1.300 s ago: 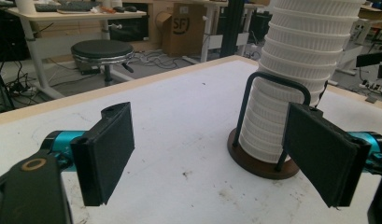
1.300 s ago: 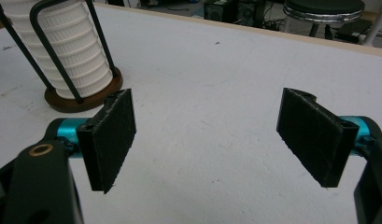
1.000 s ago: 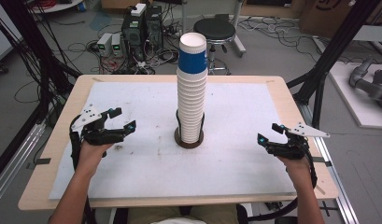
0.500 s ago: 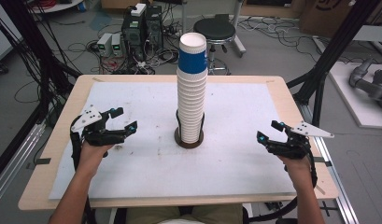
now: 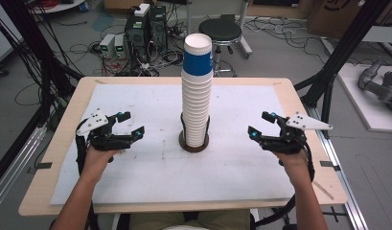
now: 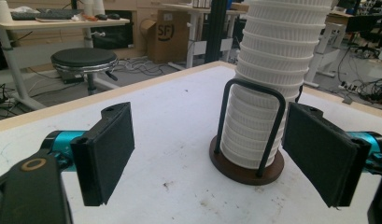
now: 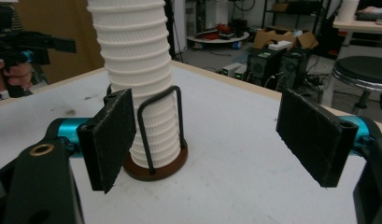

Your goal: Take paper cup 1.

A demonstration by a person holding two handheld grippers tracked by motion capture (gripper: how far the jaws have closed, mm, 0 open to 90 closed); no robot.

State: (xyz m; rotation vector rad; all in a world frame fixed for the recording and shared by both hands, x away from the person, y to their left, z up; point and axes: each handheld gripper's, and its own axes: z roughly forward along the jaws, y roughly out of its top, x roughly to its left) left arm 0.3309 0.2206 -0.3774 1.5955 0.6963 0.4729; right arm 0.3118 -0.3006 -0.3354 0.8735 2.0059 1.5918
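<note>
A tall stack of white ribbed paper cups (image 5: 197,103), topped by a cup with a blue band (image 5: 198,58), stands in a black wire holder on a dark brown round base (image 6: 247,170). The table (image 5: 69,124) is pale wood under a white mat (image 5: 136,191). Both grippers are black with turquoise accents and pale grey top plates.

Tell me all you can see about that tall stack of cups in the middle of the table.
The stack of cups is a tall column of nested white ribbed cups, paper or plastic by their look, with a blue-banded cup on top, mouth up. It stands upright, near the middle of the white-covered table, in a holder: a dark round base with thin black wire loops rising around the lowest cups. Both grippers are apart from it.
</note>
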